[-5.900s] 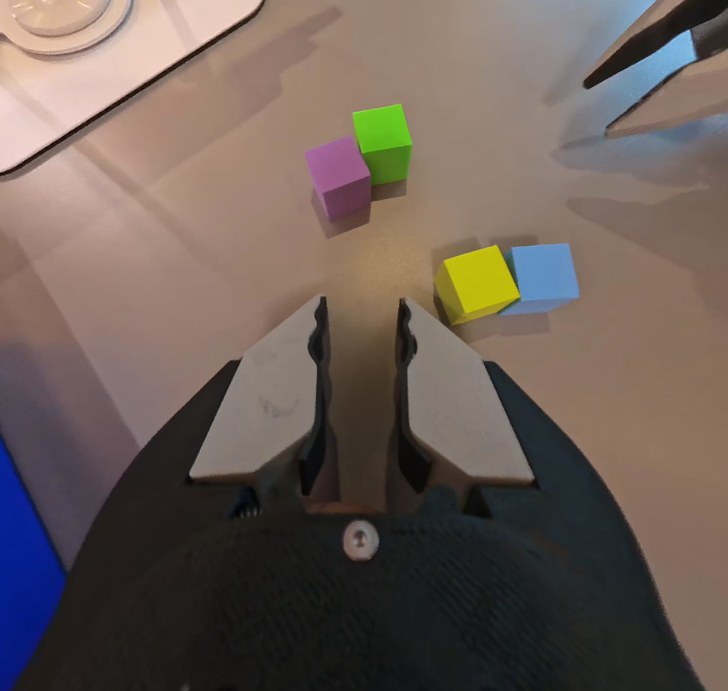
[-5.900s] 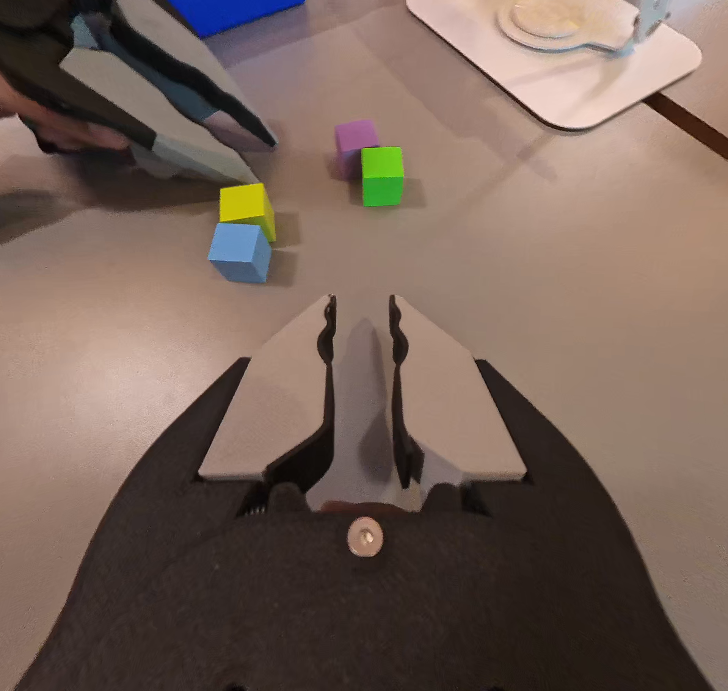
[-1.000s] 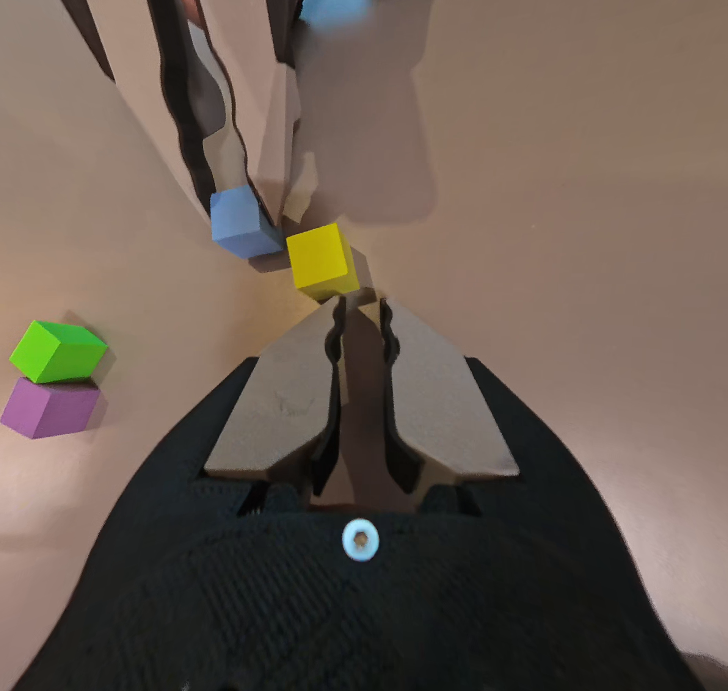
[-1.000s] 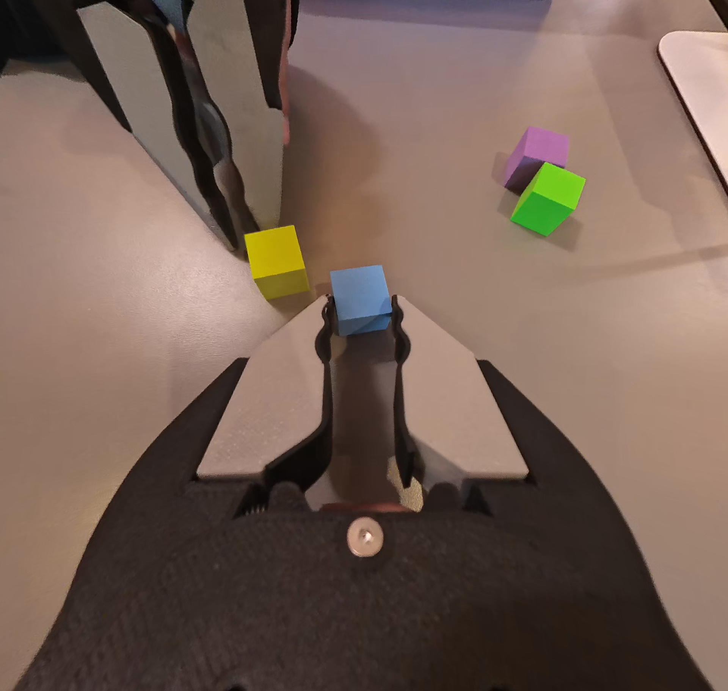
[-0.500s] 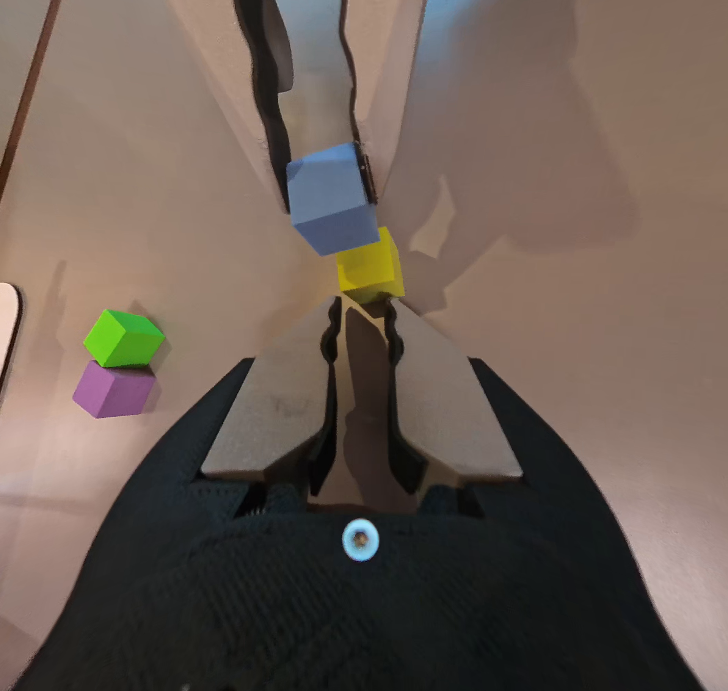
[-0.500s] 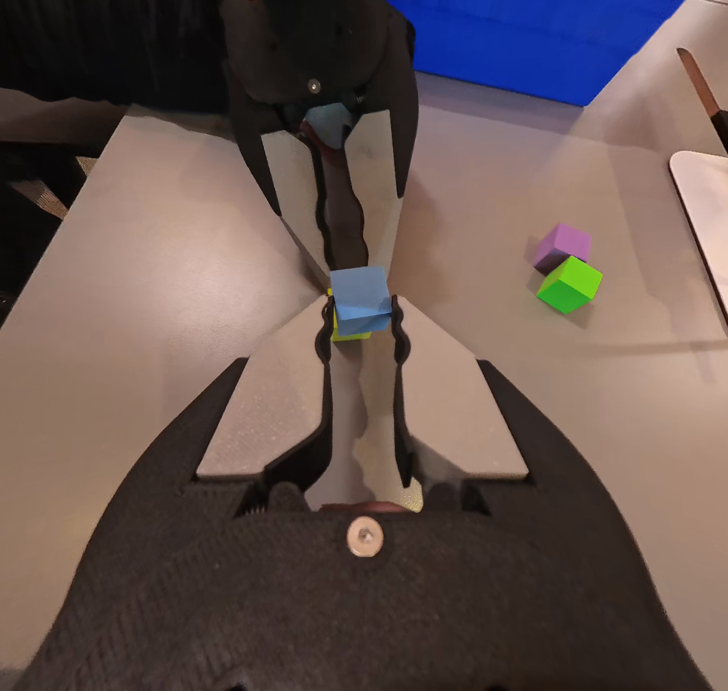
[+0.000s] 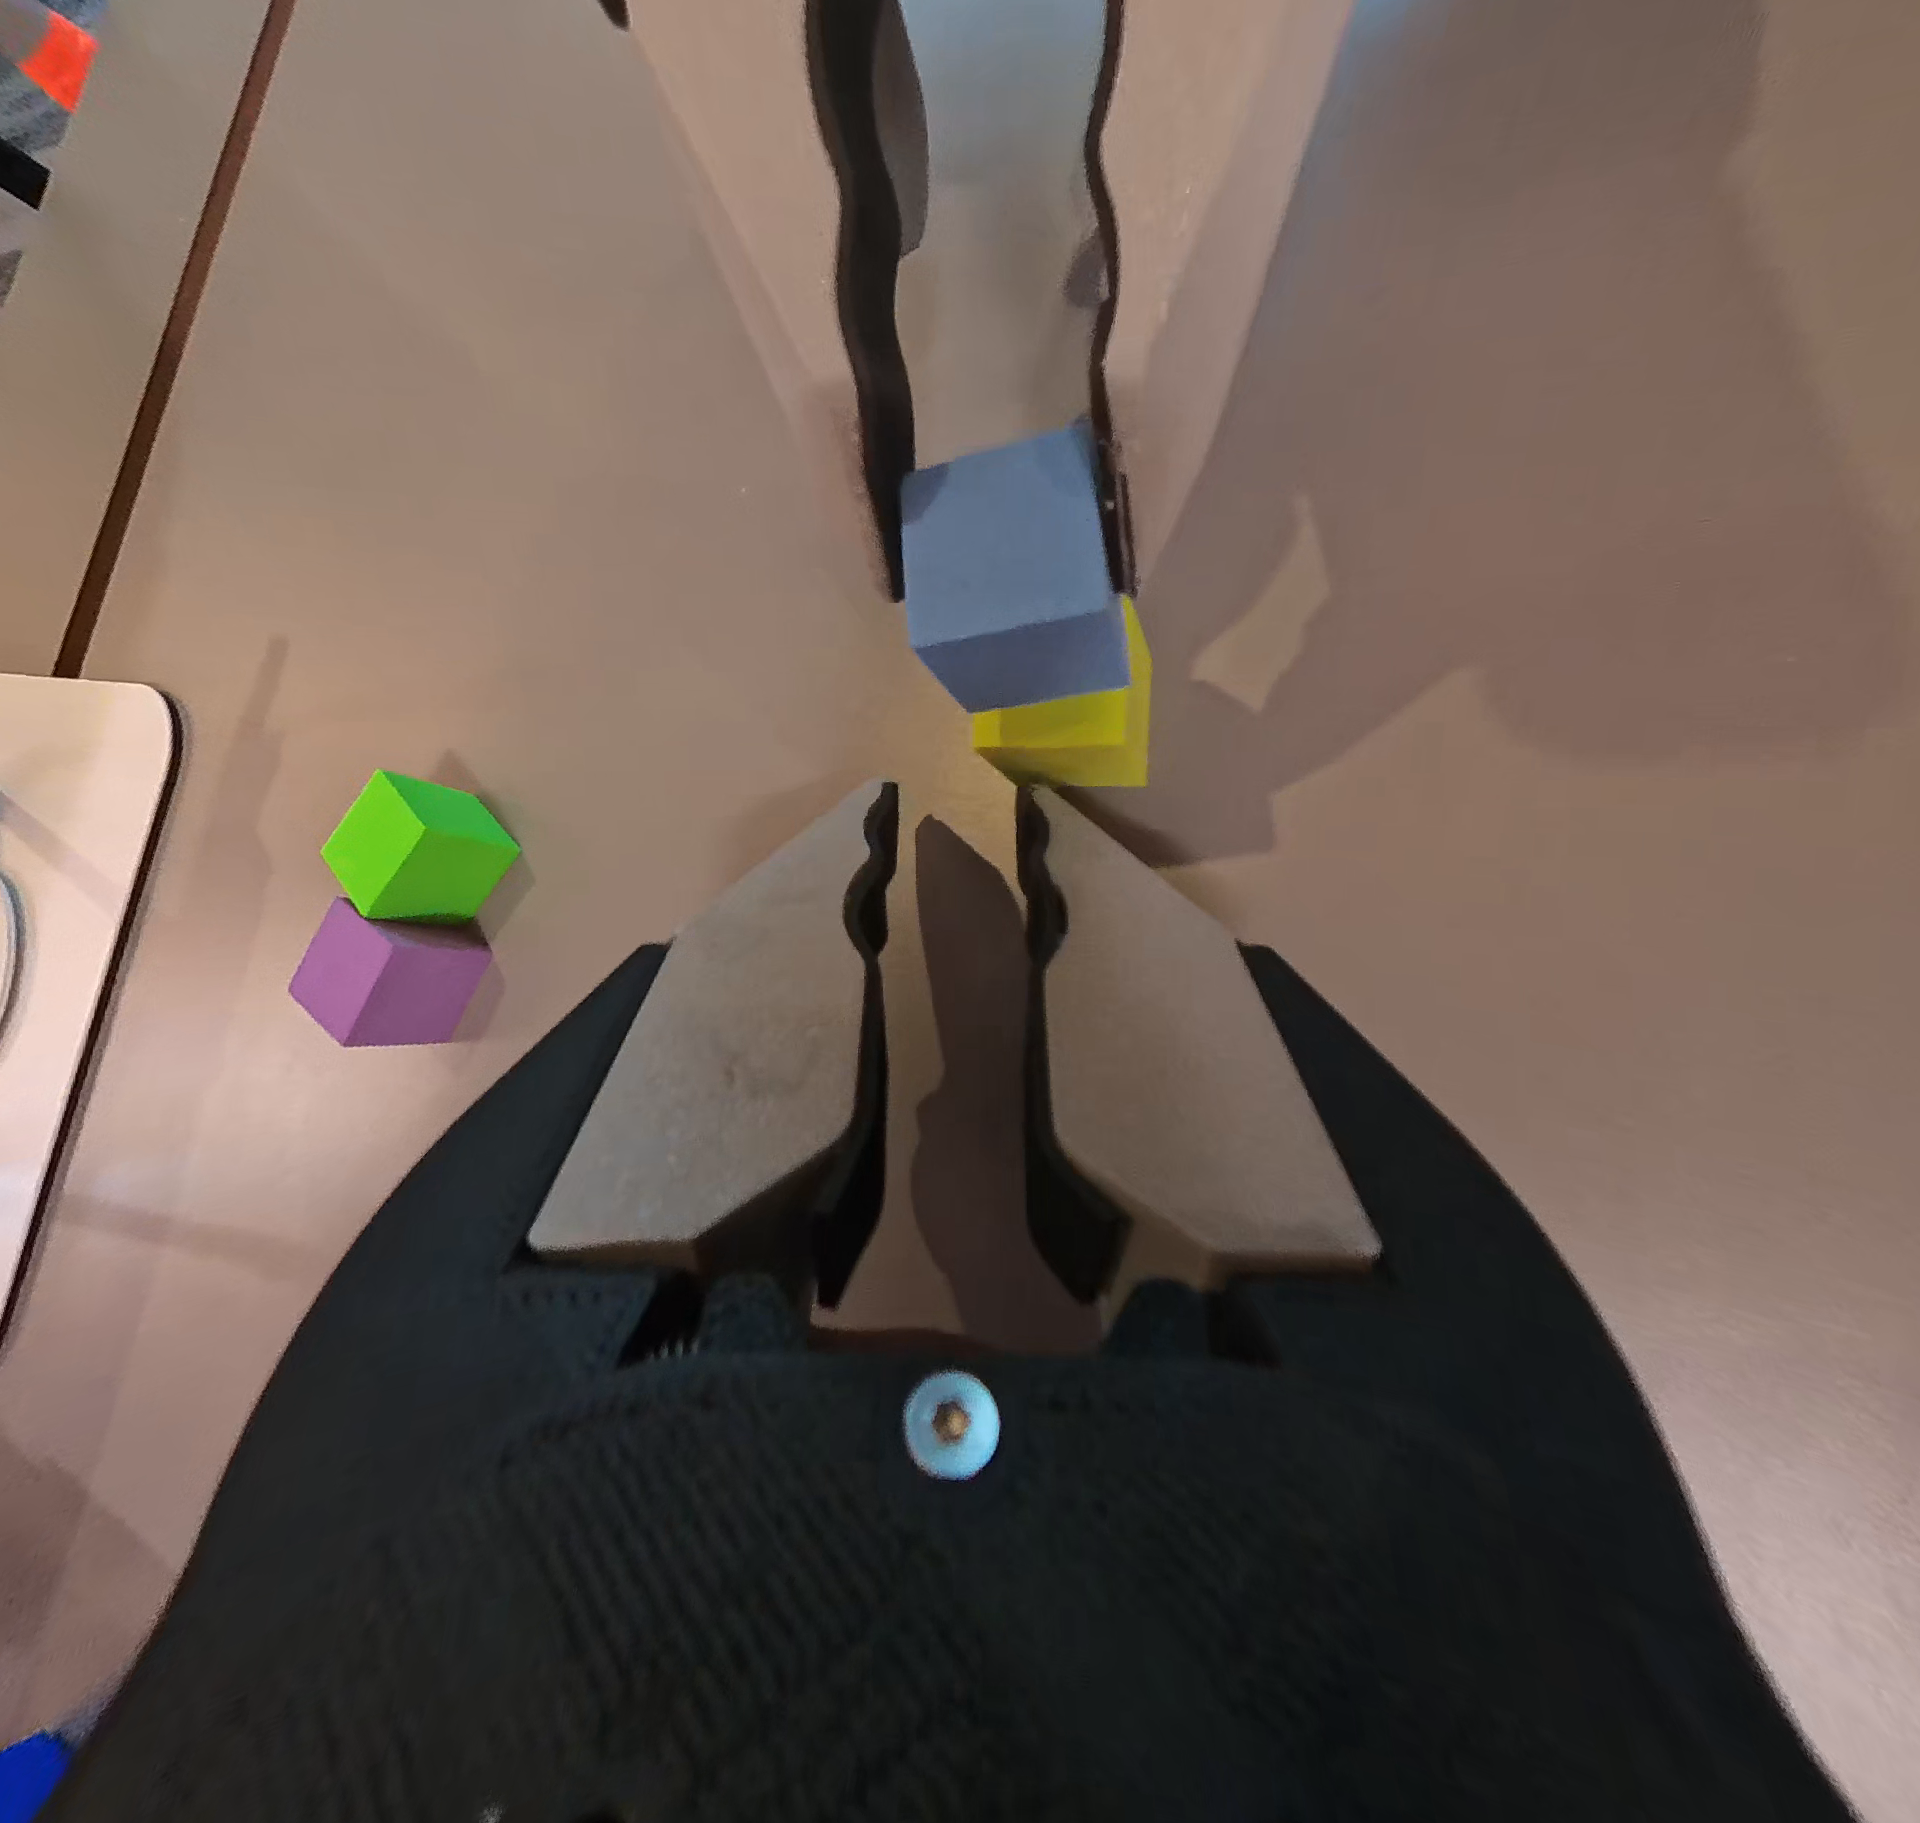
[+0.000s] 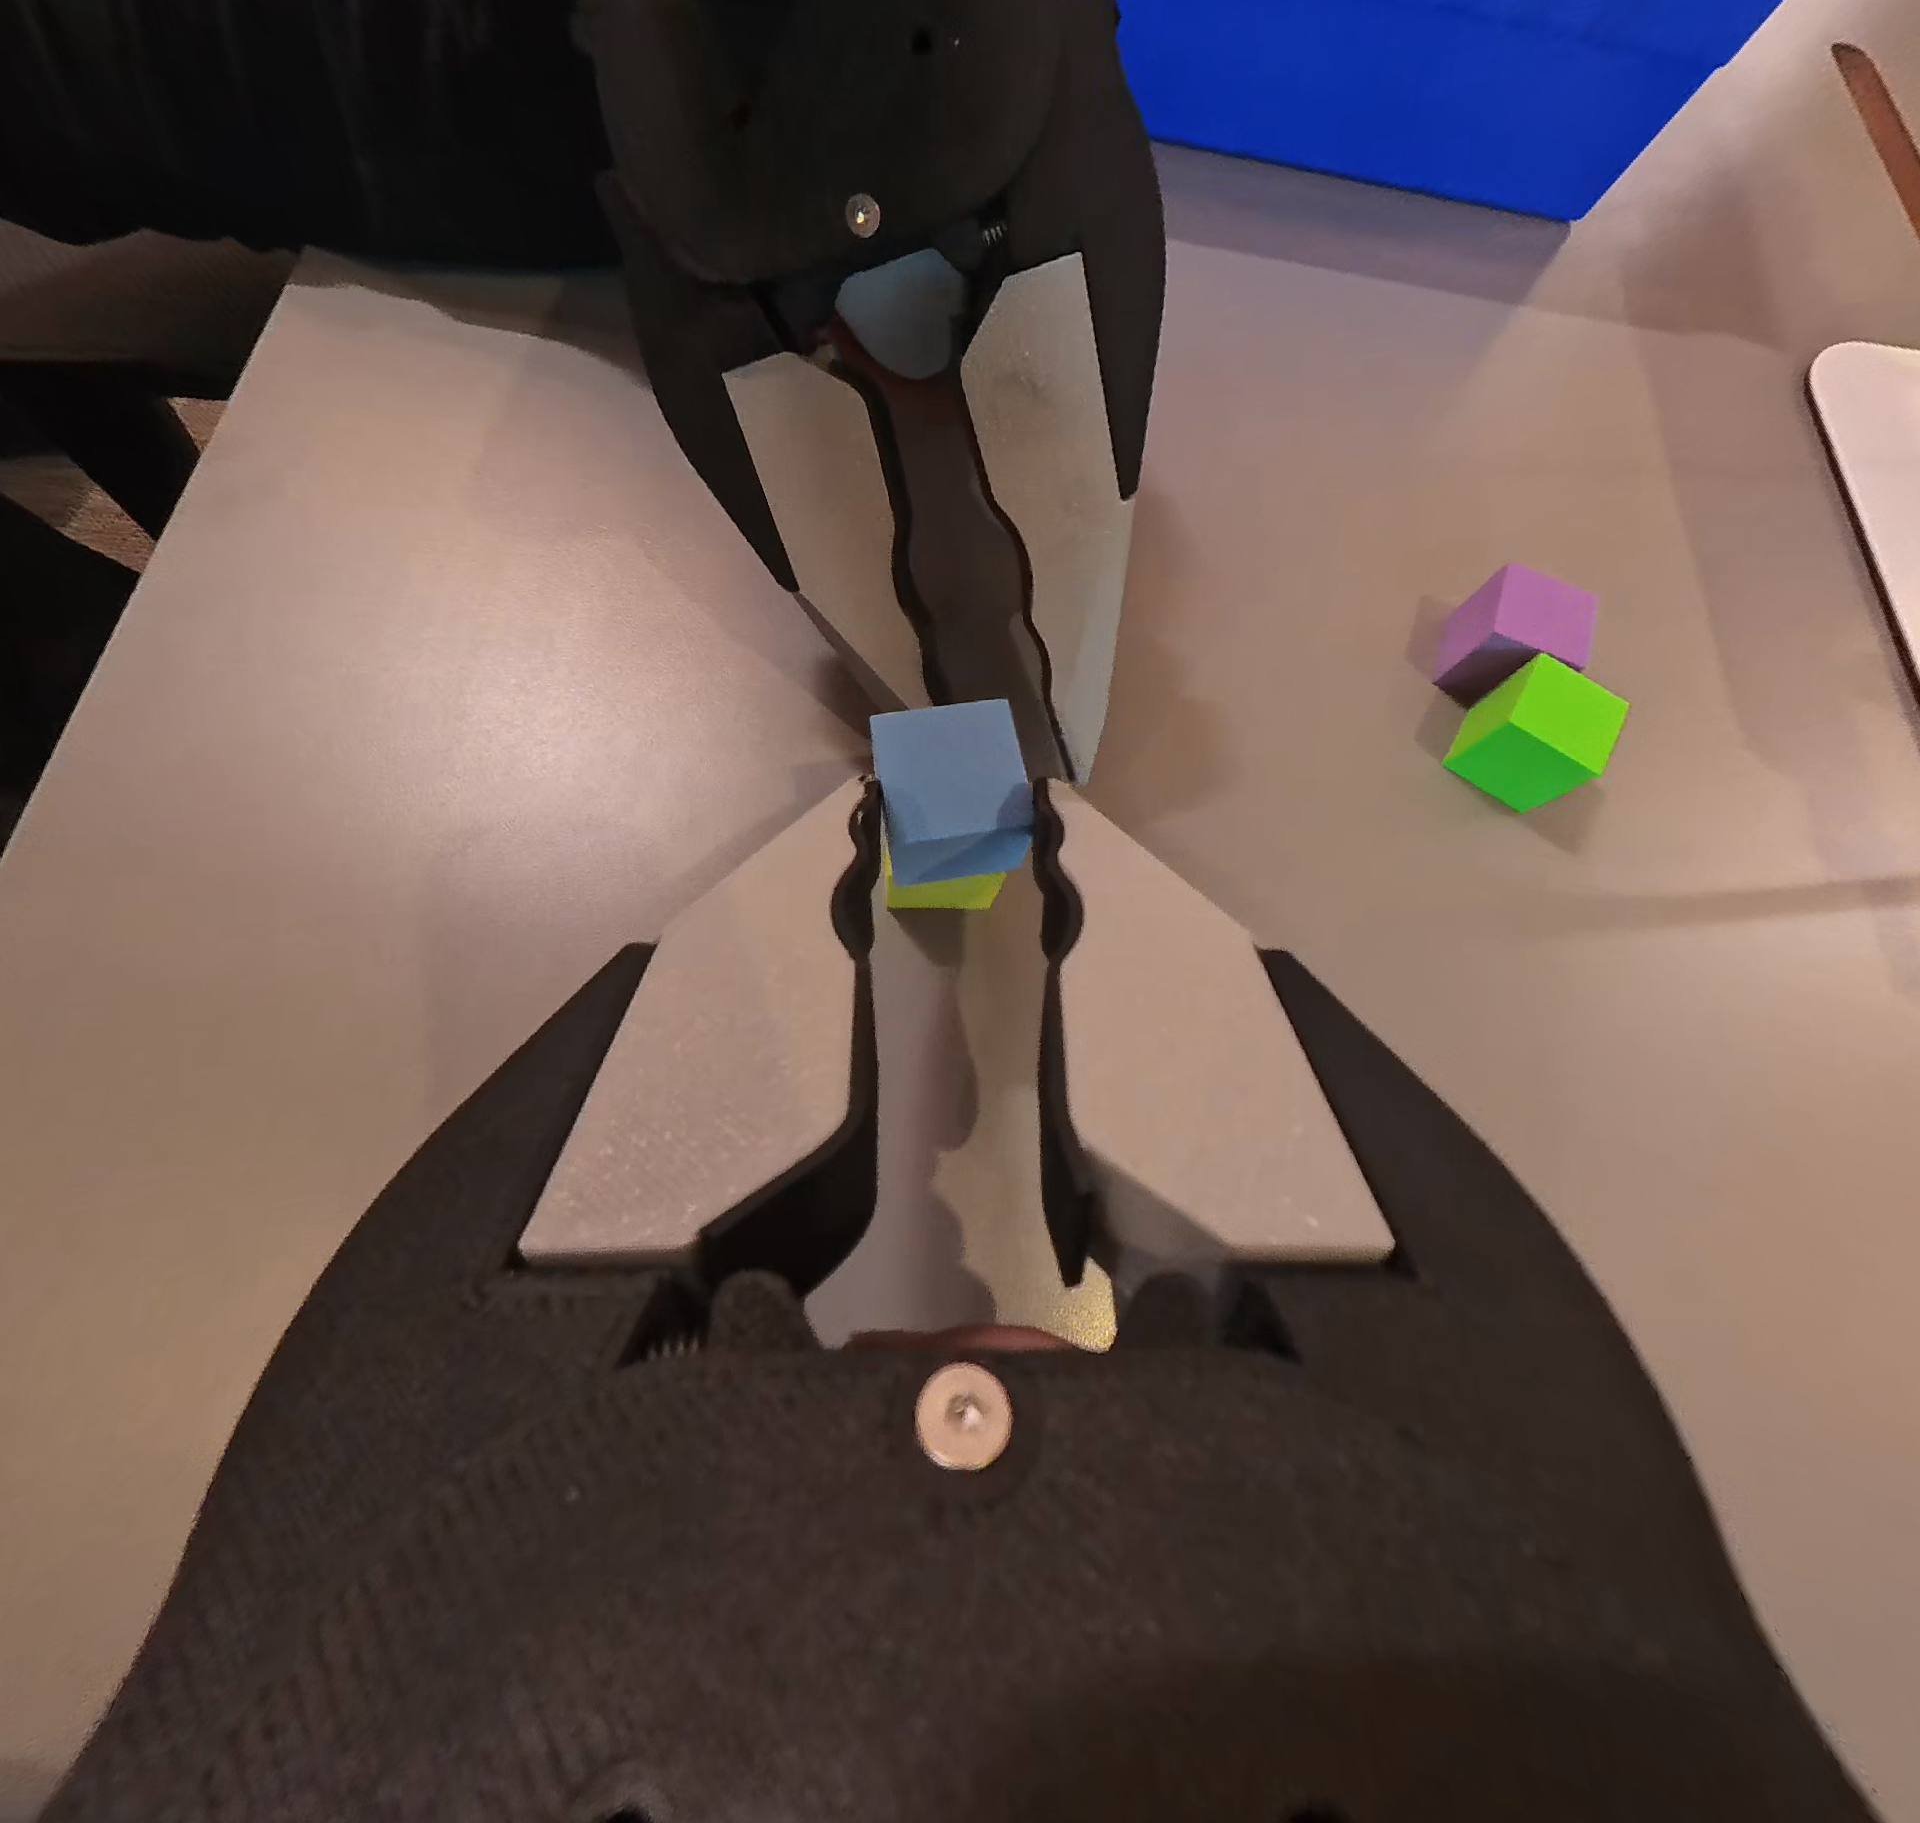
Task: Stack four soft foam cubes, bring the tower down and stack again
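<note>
Grey tabletop (image 8: 416, 734); blue bin (image 8: 1455, 59) at far edge. Right gripper (image 8: 951, 817) clamped on blue cube (image 8: 951, 797), over yellow cube (image 8: 940, 890). Left gripper (image 7: 951, 802) slightly parted, empty. Green cube (image 8: 1532, 734) touching purple cube (image 8: 1512, 620), well apart from yellow cube.

Grey table (image 8: 416, 734) bears yellow cube (image 7: 1081, 734), purple cube (image 8: 1517, 620), green cube (image 8: 1532, 745)

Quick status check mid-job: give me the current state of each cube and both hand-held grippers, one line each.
Blue foam cube: gripped, over the yellow cube, skewed to it.
Yellow foam cube: on the table, under the blue one.
Green foam cube: on the table, unstacked, against the purple cube.
Purple foam cube: on the table, unstacked.
Right hand-held gripper: shut on the blue cube.
Left hand-held gripper: open, empty, beside the yellow cube.
</note>
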`<state>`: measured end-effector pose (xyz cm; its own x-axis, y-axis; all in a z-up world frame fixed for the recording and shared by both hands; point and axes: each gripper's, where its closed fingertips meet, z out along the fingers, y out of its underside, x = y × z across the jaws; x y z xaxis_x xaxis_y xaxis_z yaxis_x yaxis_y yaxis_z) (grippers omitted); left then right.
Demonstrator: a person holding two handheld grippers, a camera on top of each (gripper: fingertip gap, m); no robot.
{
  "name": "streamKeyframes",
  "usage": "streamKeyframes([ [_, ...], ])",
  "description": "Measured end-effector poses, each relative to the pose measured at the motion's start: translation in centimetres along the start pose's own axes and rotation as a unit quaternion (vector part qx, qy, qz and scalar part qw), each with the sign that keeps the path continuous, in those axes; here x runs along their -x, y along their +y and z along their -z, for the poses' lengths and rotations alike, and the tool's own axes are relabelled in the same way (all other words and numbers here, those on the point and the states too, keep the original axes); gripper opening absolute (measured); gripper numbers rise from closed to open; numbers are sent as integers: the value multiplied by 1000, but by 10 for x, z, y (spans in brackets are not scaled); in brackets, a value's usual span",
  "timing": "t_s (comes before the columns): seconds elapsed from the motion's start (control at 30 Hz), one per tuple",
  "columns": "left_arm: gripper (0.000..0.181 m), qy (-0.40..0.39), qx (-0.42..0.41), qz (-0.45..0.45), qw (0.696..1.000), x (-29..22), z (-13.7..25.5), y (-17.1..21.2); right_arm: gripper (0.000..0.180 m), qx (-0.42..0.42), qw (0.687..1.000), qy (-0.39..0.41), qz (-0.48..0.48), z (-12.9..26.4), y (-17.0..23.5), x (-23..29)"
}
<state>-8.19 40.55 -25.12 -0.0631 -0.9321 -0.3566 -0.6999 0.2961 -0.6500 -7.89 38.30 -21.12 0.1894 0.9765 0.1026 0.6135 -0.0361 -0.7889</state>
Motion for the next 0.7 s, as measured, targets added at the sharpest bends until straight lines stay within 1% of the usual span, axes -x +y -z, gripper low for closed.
streamKeyframes([
  [0.23, 20, -13, 4, -1, 1000, 4, -1, 1, 26, 7, 1000, 9, -22, -1, 0, -3],
  [0.37, 21, -13, 5, 4, 1000, 5, 0, 2, 26, 18, 998, 16, -52, -2, 2, -6],
  [0.7, 20, -13, 5, 5, 1000, 4, 0, 3, 26, 40, 997, 33, -63, -5, 2, -3],
])
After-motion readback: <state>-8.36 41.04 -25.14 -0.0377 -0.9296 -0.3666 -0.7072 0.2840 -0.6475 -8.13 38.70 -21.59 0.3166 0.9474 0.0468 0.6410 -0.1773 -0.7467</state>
